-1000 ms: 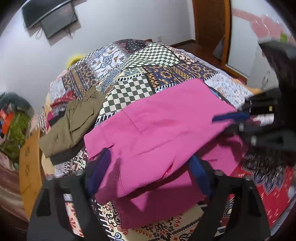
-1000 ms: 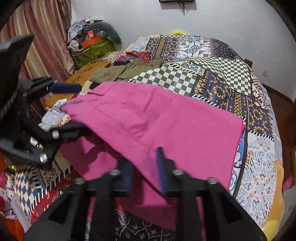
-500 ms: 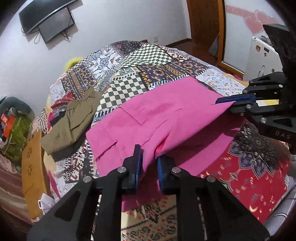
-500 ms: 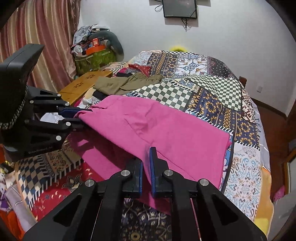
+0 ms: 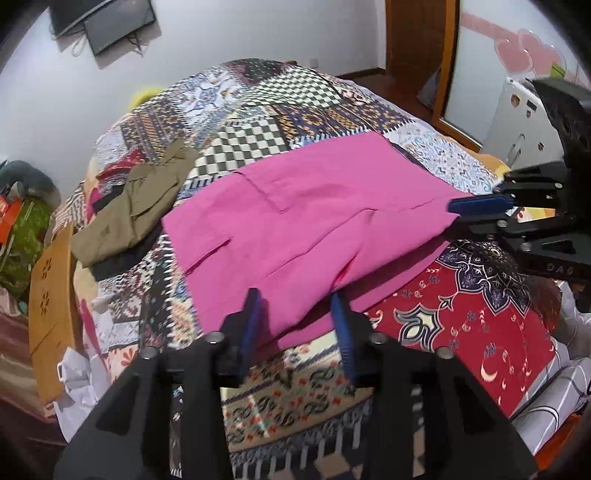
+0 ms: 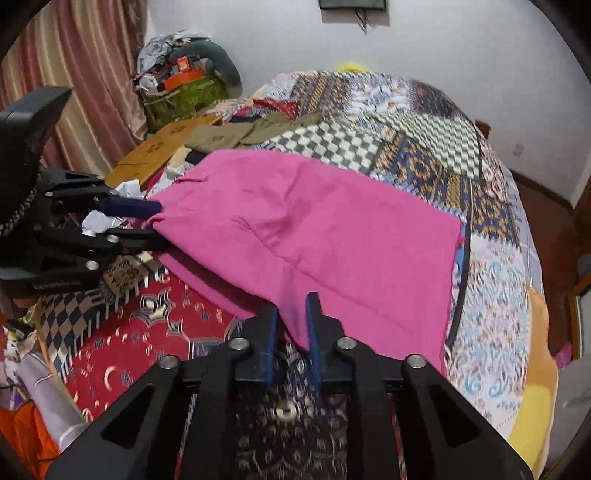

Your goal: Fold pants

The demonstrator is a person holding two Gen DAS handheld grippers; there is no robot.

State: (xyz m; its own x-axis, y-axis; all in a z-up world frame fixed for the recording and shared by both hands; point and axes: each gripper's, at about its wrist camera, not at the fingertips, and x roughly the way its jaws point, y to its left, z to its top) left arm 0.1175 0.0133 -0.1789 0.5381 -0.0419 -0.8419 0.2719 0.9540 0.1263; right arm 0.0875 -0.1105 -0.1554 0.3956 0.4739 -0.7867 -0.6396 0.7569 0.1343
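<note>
Bright pink pants [image 5: 314,206] lie folded over on the patchwork bedspread [image 5: 258,122], with the fold's near edge toward me. My left gripper [image 5: 295,317] has its jaws opening. The cloth's near edge lies loosely between its blue pads, which stand well apart. In the right wrist view the same gripper [image 6: 151,225] sits at the left corner of the pants [image 6: 314,221]. My right gripper [image 6: 292,325] is also opening. A pink corner hangs in its narrow gap, and the pads no longer squeeze it. It shows at the right corner [image 5: 465,216] in the left wrist view.
An olive garment [image 5: 140,206] lies on dark clothes at the bed's far left, beside a wooden board [image 5: 51,295]. A pile of bags [image 6: 184,85] and a curtain [image 6: 74,74] stand behind it. A white cabinet [image 5: 524,122] is on the right, and a screen [image 5: 110,22] hangs on the wall.
Both grippers drew back toward the near edge of the bed with the pants. The left one closed on the fold and has since spread apart. The right one's gap has widened too.
</note>
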